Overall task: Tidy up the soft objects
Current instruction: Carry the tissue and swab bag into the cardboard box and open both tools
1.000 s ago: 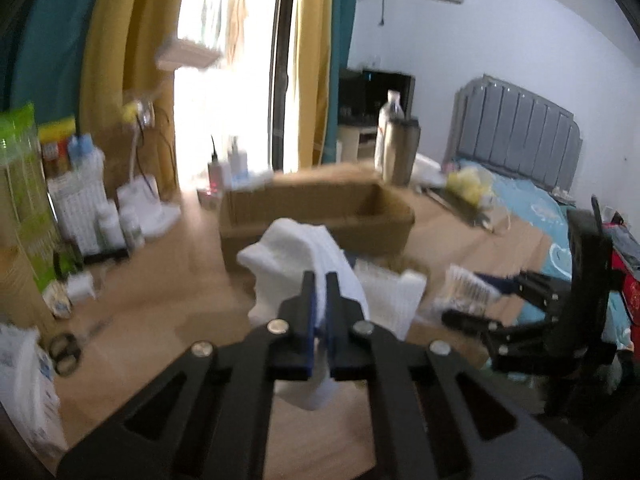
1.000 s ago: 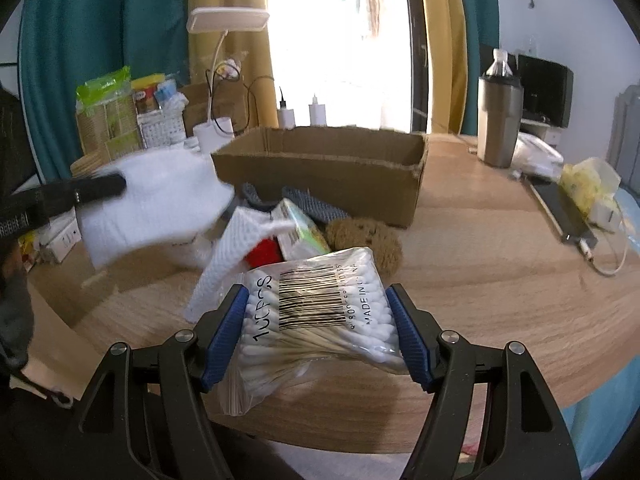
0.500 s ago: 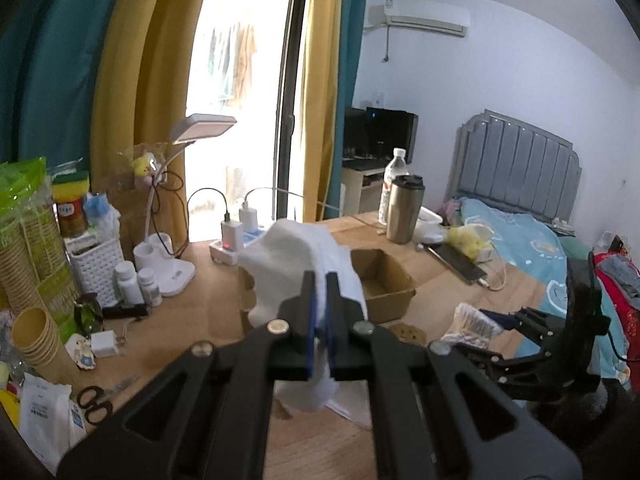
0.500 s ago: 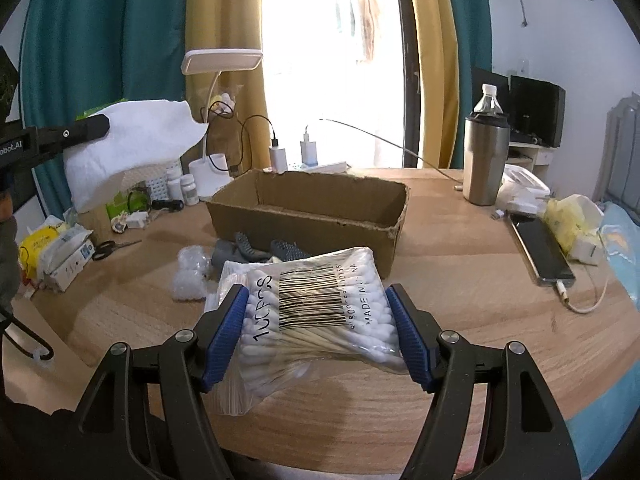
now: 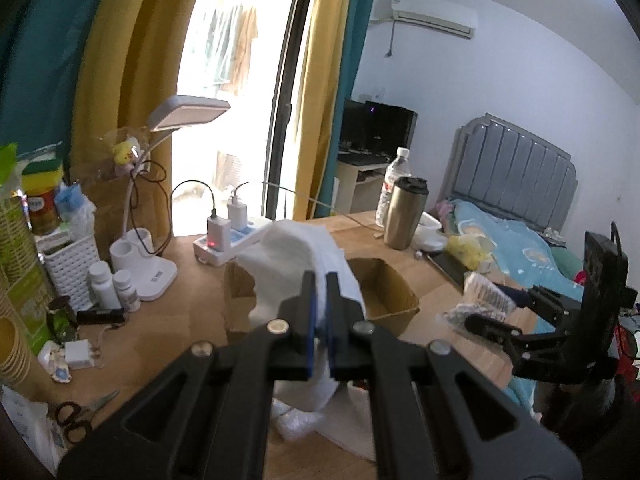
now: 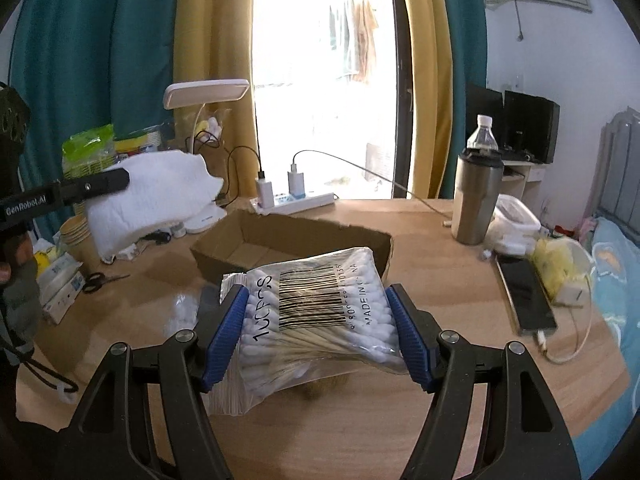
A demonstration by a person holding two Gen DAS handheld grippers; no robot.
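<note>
My left gripper (image 5: 319, 280) is shut on a white folded cloth (image 5: 304, 264) and holds it high above the table, over the near end of an open cardboard box (image 5: 384, 292). The cloth also shows in the right wrist view (image 6: 148, 196), left of the box (image 6: 288, 240). My right gripper (image 6: 316, 328) is shut on a clear bag of cotton swabs (image 6: 316, 308), held above the table in front of the box. The right gripper with its bag appears in the left wrist view (image 5: 486, 300). The box looks empty inside.
A desk lamp (image 6: 206, 94), power strip with chargers (image 6: 294, 200), steel tumbler (image 6: 476, 200) and water bottle stand behind the box. A phone (image 6: 524, 292) and yellow item lie right. Scissors (image 5: 74, 420), pill bottles (image 5: 114, 288), a white basket and paper cups are left. Small white soft items (image 5: 296, 424) lie below the cloth.
Both grippers rose well above the table with their loads. The cloth went from table level to high beside the box; the swab bag lifted and now hovers nearer the box.
</note>
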